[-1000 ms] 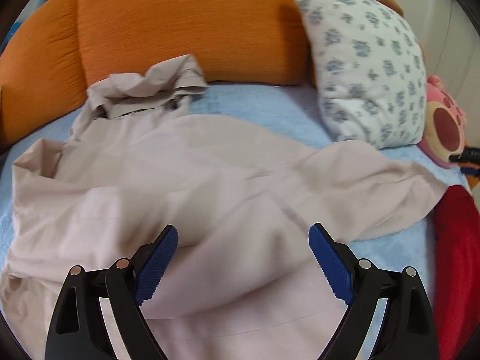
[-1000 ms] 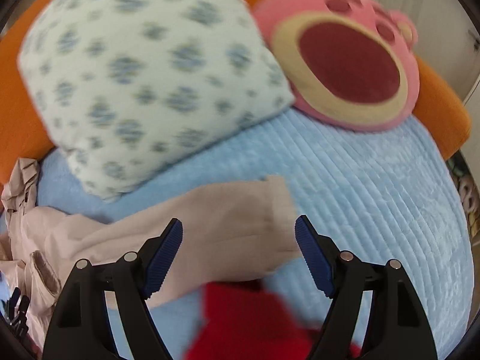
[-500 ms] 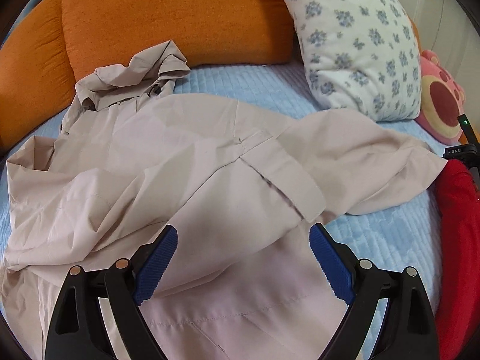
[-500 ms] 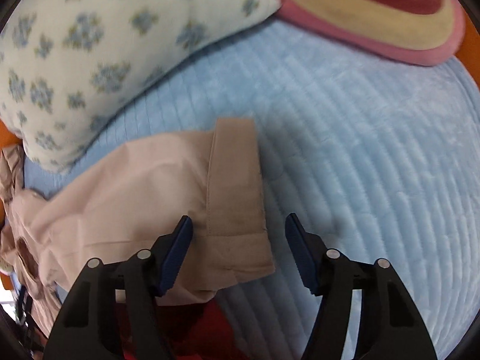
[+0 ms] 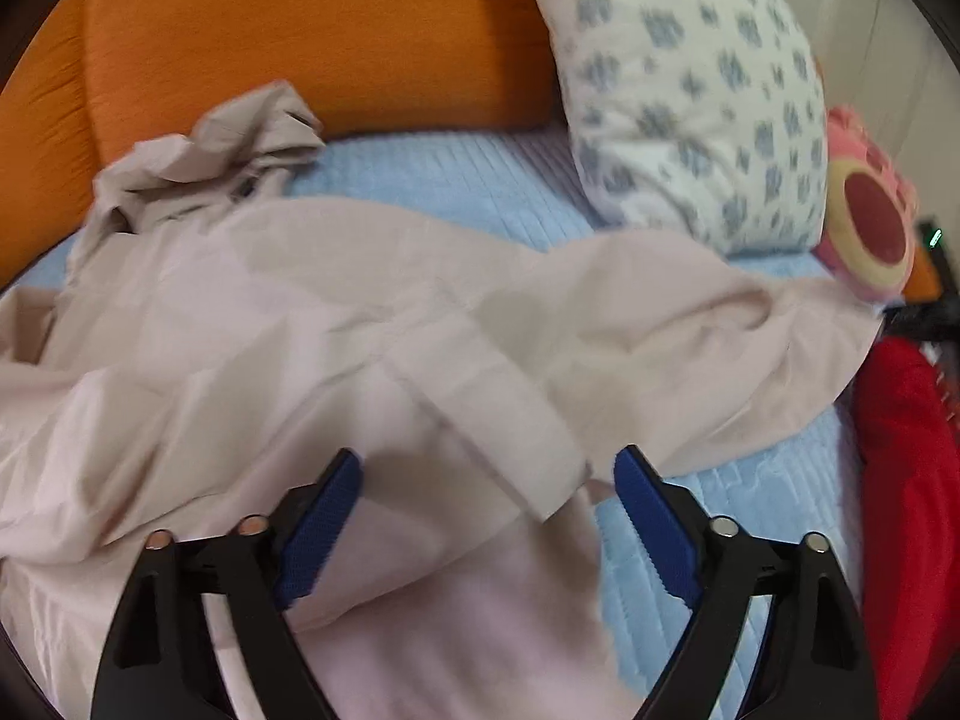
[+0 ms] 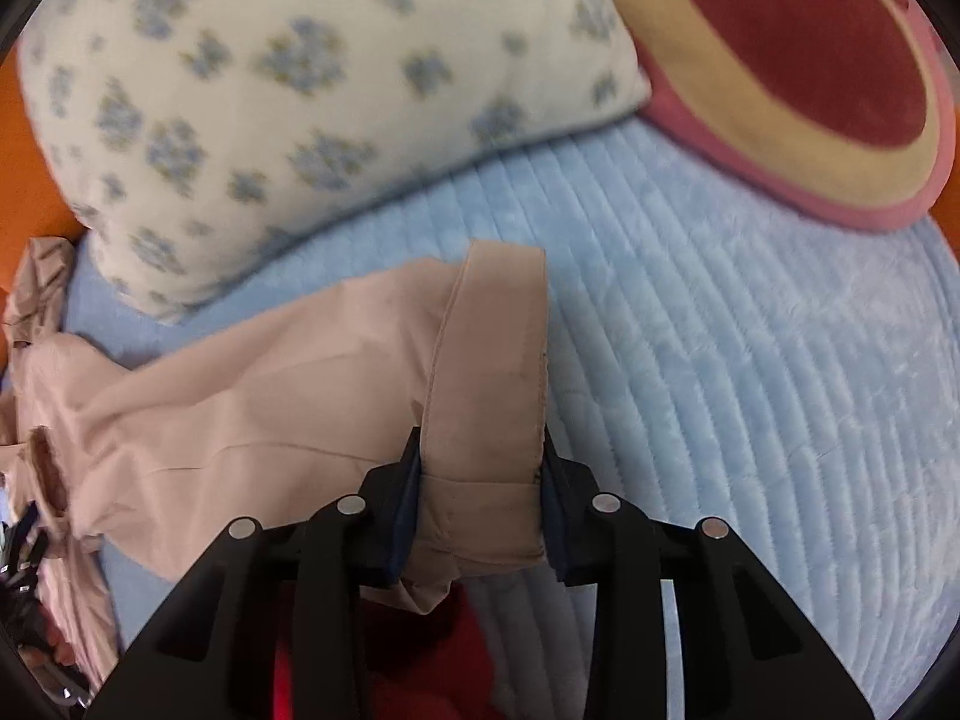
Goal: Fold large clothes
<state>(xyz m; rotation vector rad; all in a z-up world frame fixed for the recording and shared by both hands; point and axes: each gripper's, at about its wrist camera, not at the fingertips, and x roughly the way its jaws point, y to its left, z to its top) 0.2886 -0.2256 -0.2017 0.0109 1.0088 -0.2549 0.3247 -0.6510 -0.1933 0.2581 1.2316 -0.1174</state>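
The beige coat (image 5: 336, 360) lies rumpled across the blue bedcover (image 5: 468, 186), one sleeve stretched sideways, cuff (image 6: 486, 396) lifted.

Both cameras ride just behind their tongs and look forward and steeply down along the blue-padded fingers. The left one sits farther back: past its left gripper (image 5: 486, 468) it takes in the whole rumpled beige cotton jacket (image 5: 336, 348) on the pale blue quilted bed cover (image 5: 456, 186), with the orange cushions (image 5: 312, 30) beyond. The right one hangs very close over the jacket's cuff, which fills the space at its right gripper (image 6: 480, 468). Both views share the jacket, the white pillow with blue flower print (image 6: 288, 90) (image 5: 702, 108), the pink plush bear (image 6: 798, 72) (image 5: 870, 222) and a red garment (image 5: 906, 480) (image 6: 432, 666).
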